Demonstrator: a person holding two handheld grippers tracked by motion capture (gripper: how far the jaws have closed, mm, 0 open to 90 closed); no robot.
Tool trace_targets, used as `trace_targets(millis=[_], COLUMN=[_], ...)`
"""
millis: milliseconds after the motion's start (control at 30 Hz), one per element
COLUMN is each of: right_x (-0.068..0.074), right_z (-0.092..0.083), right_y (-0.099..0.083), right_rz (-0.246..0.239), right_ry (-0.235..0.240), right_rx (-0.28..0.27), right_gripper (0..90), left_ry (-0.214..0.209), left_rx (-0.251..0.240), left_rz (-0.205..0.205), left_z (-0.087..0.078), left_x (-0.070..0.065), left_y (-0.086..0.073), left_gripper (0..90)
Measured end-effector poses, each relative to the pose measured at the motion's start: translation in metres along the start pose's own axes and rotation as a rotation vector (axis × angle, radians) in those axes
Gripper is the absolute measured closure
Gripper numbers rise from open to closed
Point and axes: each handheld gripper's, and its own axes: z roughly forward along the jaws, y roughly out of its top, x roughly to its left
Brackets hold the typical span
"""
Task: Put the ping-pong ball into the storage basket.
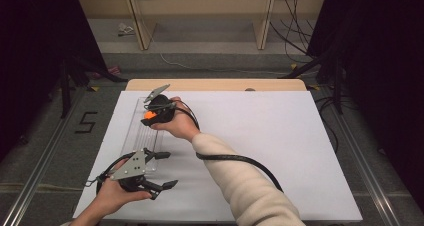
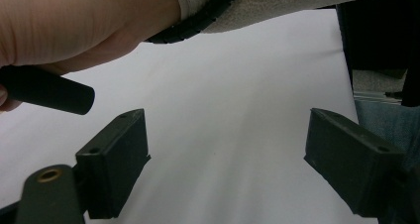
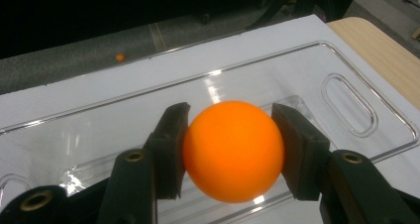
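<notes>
ball (image 3: pixel 233 157), orange, sits pinched between the right gripper (image 3: pixel 232 154) jaws, one pad on each side, just above the clear tray (image 3: pixel 317 70). left gripper (image 2: pixel 225 159) waits with jaws spread wide, bare white table (image 2: pixel 237 100) between them. a smooth round ball held on two small patches could squirt out forward if the squeeze tightens or tilts.

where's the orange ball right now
The orange ball sits clamped in the right tongs, above the clear tray on the table's left side in the high view.
</notes>
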Motion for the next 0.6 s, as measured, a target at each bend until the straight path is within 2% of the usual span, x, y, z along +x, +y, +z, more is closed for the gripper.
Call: trace_targets(millis=[600], right_x=[0.0018], right_z=[0.0064], right_y=[-0.0013], right_rz=[-0.007], right_ry=[0.006], right_rx=[0.012], right_gripper=[51.2], left_ry=[-0.004], left_rx=[0.002], left_rz=[0.003], left_z=[0.0001], left_x=[0.0000], left_y=[-0.0001], left_gripper=[16.3])
